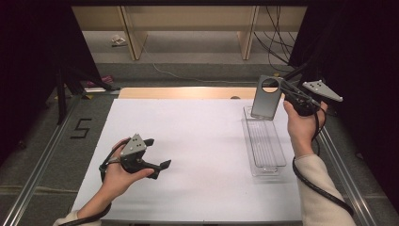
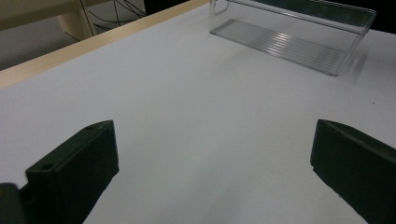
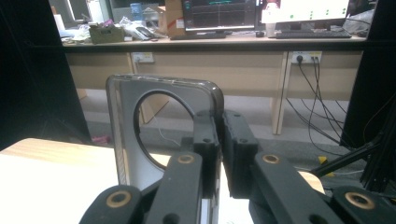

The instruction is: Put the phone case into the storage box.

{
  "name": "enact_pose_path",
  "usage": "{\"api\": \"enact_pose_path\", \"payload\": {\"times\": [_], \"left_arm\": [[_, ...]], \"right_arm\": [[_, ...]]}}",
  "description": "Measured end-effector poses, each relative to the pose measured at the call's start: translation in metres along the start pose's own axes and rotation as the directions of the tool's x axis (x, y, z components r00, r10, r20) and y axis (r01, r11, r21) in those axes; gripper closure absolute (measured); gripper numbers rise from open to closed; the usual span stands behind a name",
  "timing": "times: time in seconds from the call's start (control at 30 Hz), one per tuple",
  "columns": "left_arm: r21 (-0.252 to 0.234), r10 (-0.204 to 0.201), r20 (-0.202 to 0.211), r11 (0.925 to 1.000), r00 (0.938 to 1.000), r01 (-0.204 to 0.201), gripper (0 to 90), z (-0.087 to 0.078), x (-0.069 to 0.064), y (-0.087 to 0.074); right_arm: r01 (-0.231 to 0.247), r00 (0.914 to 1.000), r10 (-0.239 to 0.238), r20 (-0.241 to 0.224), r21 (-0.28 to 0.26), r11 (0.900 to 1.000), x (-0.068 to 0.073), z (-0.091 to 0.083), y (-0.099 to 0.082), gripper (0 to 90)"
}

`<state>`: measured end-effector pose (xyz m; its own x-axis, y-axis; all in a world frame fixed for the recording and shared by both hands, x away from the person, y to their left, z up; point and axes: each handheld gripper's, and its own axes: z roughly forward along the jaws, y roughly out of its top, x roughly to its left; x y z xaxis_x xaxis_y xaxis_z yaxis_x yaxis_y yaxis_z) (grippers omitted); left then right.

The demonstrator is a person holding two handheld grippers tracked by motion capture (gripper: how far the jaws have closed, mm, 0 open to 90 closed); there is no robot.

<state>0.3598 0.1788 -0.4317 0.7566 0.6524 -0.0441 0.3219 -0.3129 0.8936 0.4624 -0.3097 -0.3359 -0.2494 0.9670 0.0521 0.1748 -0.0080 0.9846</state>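
Observation:
A flat grey case (image 1: 262, 107) with a round hole near its top hangs upright over the far end of a clear plastic tray (image 1: 266, 147). My right gripper (image 1: 285, 92) is shut on the case's right edge. In the right gripper view the two black jaws of that gripper (image 3: 222, 127) pinch the rim of the case (image 3: 125, 140) beside the hole. My left gripper (image 1: 159, 153) rests low over the white tabletop (image 1: 197, 141) at the front left, open with nothing between its jaws. In the left gripper view this gripper (image 2: 212, 163) faces the tray (image 2: 289, 44) across bare white surface.
Metal rails (image 1: 42, 160) run along both sides of the table, and a "5" mark (image 1: 81, 128) lies at the left. Black curtains flank the scene. Cables (image 1: 277, 42) and wooden desk legs stand beyond the far edge. A desk with monitors (image 3: 219, 14) stands farther off.

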Motion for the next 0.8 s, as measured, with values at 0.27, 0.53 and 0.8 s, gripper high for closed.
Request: {"api": "enact_pose_path", "payload": {"times": [0.27, 0.53, 0.8], "left_arm": [[0.001, -0.001, 0.0, 1.0, 1.0, 0.001, 0.4, 0.0001, 0.0001, -0.0002], [0.002, -0.002, 0.001, 1.0, 1.0, 0.002, 0.4, 0.0003, 0.0002, -0.0003], [0.002, -0.003, 0.001, 1.0, 1.0, 0.003, 0.4, 0.0004, 0.0003, -0.0003]], "right_arm": [[0.002, 1.0, -0.002, 0.0, 0.001, 1.0, 0.0, 0.0016, -0.0003, 85.3], [0.0, 1.0, 0.0, 0.002, 0.002, 1.0, -0.0004, 0.0034, -0.0011, 85.2], [0.003, 1.0, -0.003, 0.002, 0.006, 1.0, 0.0003, 0.0066, -0.0027, 85.2]]}}
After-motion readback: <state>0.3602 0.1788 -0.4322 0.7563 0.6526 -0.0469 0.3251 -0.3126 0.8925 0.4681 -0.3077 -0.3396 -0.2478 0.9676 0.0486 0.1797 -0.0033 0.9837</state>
